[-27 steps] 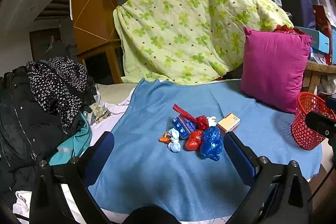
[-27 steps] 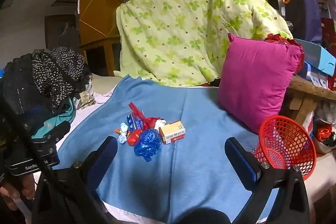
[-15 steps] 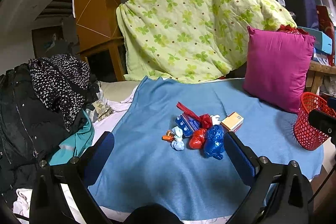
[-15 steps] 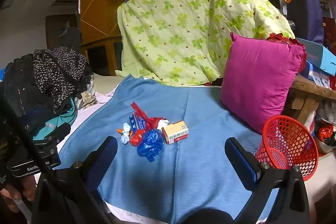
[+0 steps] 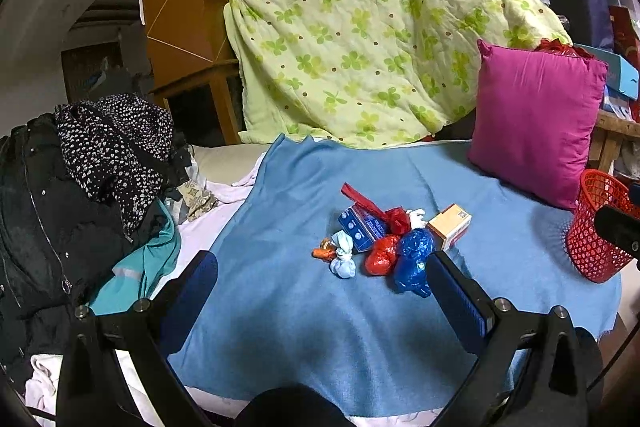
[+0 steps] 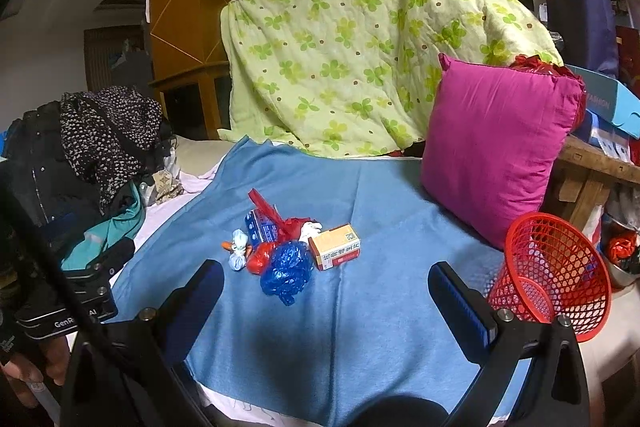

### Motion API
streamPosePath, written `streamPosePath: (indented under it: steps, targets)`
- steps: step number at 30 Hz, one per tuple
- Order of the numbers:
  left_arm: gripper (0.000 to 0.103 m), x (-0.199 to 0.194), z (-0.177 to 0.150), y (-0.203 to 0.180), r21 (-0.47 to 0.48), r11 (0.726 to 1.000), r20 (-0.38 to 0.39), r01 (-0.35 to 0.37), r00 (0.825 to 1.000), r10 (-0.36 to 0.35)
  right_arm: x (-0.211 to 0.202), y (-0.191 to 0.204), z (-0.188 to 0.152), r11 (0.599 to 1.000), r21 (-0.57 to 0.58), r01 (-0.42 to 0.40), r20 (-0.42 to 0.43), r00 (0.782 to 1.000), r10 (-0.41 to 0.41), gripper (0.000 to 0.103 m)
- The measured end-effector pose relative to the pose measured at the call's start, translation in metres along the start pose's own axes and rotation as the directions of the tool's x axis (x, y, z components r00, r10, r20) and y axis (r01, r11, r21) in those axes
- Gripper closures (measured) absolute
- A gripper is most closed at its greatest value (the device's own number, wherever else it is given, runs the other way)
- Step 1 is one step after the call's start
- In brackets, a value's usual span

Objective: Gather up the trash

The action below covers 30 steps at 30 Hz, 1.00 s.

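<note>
A small heap of trash lies on the blue blanket point(image 5: 304, 323): a crumpled blue bag point(image 5: 412, 259) point(image 6: 286, 267), a red bag point(image 5: 380, 259), a knotted pale blue bag point(image 5: 344, 257), a blue carton point(image 5: 360, 227), a red ribbon wrapper point(image 5: 372, 205) and an orange-white box point(image 5: 448, 225) point(image 6: 335, 246). A red mesh basket point(image 6: 556, 267) point(image 5: 596, 231) stands at the blanket's right edge. My left gripper point(image 5: 320, 293) is open and empty, just short of the heap. My right gripper point(image 6: 326, 301) is open and empty, in front of the heap.
A magenta pillow point(image 6: 496, 147) leans behind the basket. A green clover quilt point(image 5: 368, 27) hangs at the back. Dark clothes point(image 5: 80, 187) are piled at the left. A wooden bench point(image 6: 592, 171) with boxes stands at the right.
Both grippers have edged forward toward the trash heap, which sits a little lower and larger in both views. Nothing has been picked up.
</note>
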State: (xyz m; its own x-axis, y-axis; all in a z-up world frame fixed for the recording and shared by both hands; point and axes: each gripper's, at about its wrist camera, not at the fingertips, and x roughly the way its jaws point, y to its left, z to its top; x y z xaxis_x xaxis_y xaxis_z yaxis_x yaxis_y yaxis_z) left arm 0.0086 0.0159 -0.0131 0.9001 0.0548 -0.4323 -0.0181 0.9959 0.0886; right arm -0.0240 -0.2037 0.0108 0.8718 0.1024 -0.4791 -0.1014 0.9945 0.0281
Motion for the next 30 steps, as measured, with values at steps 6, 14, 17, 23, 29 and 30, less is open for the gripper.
streamPosePath:
  steps: [6, 14, 17, 23, 29, 30]
  targets:
    - [0.0, 0.003, -0.003, 0.002, -0.011, 1.0, -0.013, -0.002, 1.0, 0.002, 0.003, 0.0, -0.001, 1.0, 0.005, -0.002, -0.002, 1.0, 0.002, 0.0]
    - [0.0, 0.008, -0.005, 0.003, -0.018, 1.0, -0.01, -0.004, 1.0, 0.004, 0.008, 0.003, -0.002, 1.0, 0.023, -0.013, -0.023, 1.0, 0.013, 0.0]
    - [0.0, 0.01, -0.006, 0.003, -0.018, 1.0, -0.014, -0.005, 1.0, 0.004, 0.009, 0.003, -0.002, 0.999, 0.029, -0.016, -0.027, 0.999, 0.017, 0.0]
    - [0.0, 0.015, -0.008, 0.003, -0.016, 1.0, -0.025, -0.01, 1.0, 0.009, 0.014, 0.004, -0.003, 0.999, 0.03, -0.015, -0.032, 0.999, 0.016, 0.0]
    - [0.0, 0.022, -0.013, 0.004, -0.019, 1.0, -0.044, -0.009, 0.999, 0.008, 0.02, 0.006, -0.005, 1.0, 0.022, -0.009, -0.033, 0.999, 0.009, 0.0]
    - [0.0, 0.023, -0.012, 0.004, -0.02, 1.0, -0.05, -0.009, 0.999, 0.008, 0.022, 0.007, -0.005, 1.0, 0.023, -0.01, -0.033, 0.999, 0.01, 0.0]
